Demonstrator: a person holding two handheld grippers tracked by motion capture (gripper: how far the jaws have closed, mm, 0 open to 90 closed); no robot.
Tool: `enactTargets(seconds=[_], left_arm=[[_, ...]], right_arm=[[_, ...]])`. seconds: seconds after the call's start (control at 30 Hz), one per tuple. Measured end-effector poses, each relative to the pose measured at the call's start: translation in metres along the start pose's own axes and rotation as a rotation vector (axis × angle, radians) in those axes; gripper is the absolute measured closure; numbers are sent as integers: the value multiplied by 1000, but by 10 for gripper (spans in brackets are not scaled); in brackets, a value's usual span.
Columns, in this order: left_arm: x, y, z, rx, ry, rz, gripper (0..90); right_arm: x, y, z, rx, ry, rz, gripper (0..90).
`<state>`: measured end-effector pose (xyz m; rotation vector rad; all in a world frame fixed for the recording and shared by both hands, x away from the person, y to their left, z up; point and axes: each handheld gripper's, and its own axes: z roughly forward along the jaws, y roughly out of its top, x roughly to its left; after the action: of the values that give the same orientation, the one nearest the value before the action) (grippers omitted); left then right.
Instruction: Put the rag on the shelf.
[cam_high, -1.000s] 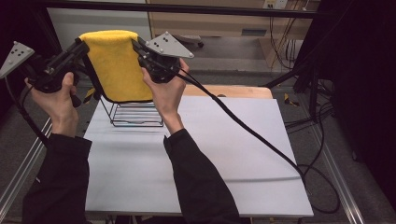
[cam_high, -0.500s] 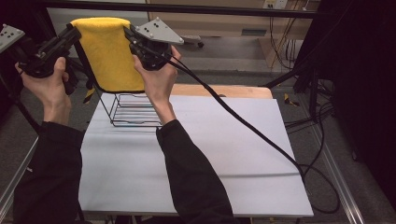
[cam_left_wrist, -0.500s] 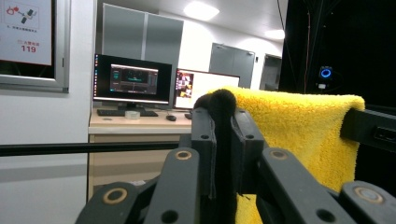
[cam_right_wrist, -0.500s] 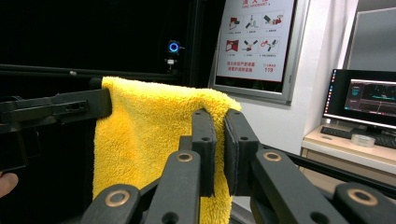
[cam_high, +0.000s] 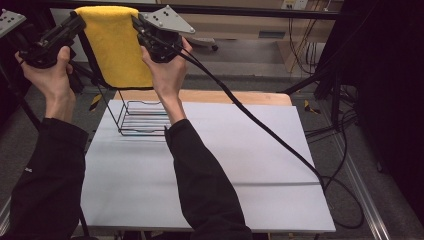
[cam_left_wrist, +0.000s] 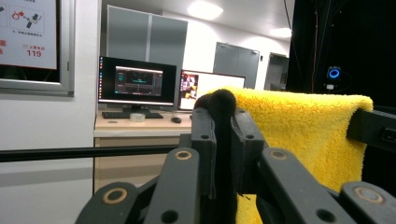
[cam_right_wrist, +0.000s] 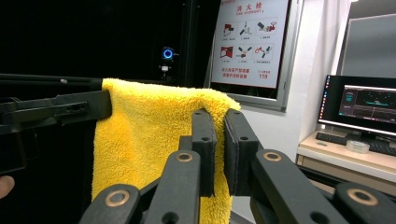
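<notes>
Hanging flat and fluffy, the yellow towel (cam_high: 116, 45) is stretched by its top edge high above the far left of the bench (cam_high: 240, 165). At its left corner the left hand-held gripper (cam_high: 75, 22) is clenched on the cloth; at its right corner the right hand-held gripper (cam_high: 136, 21) pinches it between nearly closed jaws. Below the towel a black wire rack (cam_high: 145, 120) stands on the bench, and the right gripper's cable (cam_high: 260, 125) trails across the white top.
</notes>
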<state>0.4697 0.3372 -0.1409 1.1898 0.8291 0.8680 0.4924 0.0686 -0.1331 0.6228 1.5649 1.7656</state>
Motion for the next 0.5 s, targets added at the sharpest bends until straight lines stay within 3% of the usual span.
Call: enactTargets(seconds=[0.2, 0.33, 0.5], left_arm=[[2, 4, 8, -3, 4, -6, 815], [3, 11, 17, -2, 17, -2, 815], [6, 14, 25, -2, 25, -9, 815]], right_arm=[[-4, 3, 6, -5, -10, -9, 842], [-8, 4, 11, -11, -16, 14, 842], [-12, 7, 17, -10, -24, -2, 842]])
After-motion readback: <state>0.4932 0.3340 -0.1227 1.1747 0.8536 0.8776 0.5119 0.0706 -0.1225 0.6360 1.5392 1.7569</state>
